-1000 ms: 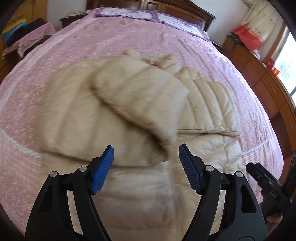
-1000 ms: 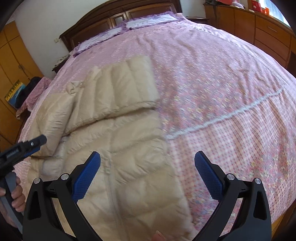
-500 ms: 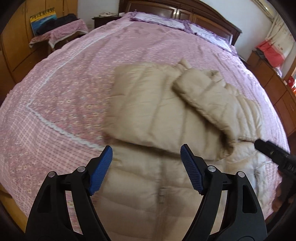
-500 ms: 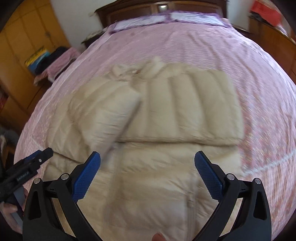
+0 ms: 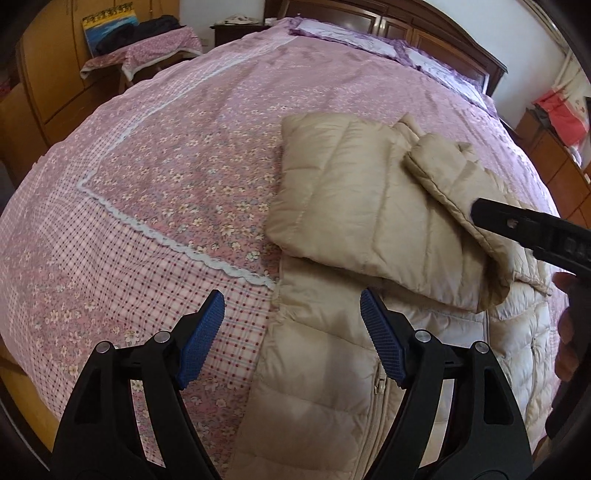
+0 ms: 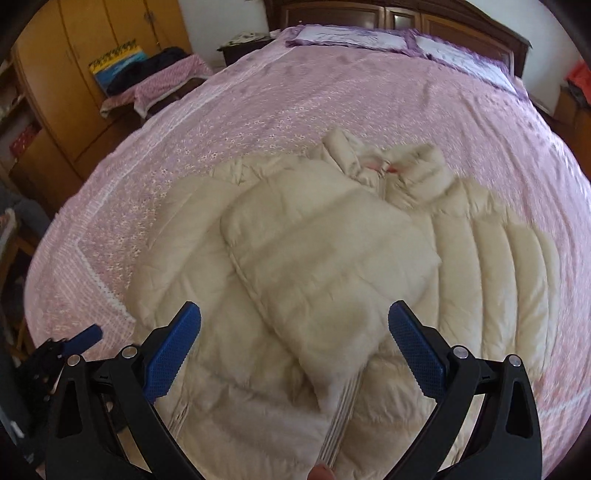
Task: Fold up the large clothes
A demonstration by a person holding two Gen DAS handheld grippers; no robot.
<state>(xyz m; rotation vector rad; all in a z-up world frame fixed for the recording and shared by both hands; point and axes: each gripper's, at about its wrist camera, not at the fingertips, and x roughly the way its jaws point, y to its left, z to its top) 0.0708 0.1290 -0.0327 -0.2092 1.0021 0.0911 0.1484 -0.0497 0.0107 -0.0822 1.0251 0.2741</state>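
Note:
A beige quilted down jacket (image 5: 354, 206) (image 6: 332, 266) lies flat on the pink floral bedspread (image 5: 177, 155), both sleeves folded in across its chest. My left gripper (image 5: 291, 339) hangs open over the jacket's left edge, nothing between its blue pads (image 5: 201, 339). My right gripper (image 6: 295, 350) is open above the folded sleeve's cuff (image 6: 340, 373), also holding nothing. The right gripper's black tip (image 5: 532, 225) shows at the right in the left wrist view, with a hand behind it. The left gripper's tip (image 6: 74, 339) shows at the lower left of the right wrist view.
Pillows (image 6: 354, 37) and a dark wooden headboard (image 5: 424, 33) sit at the bed's far end. A cloth-covered side table (image 5: 144, 55) with dark items stands left of the bed before yellow wardrobes (image 6: 74, 66). Wooden drawers (image 5: 561, 162) line the right side.
Both grippers have swung left across the jacket, staying open. The left now sits over the jacket's left edge, the right over the folded sleeve.

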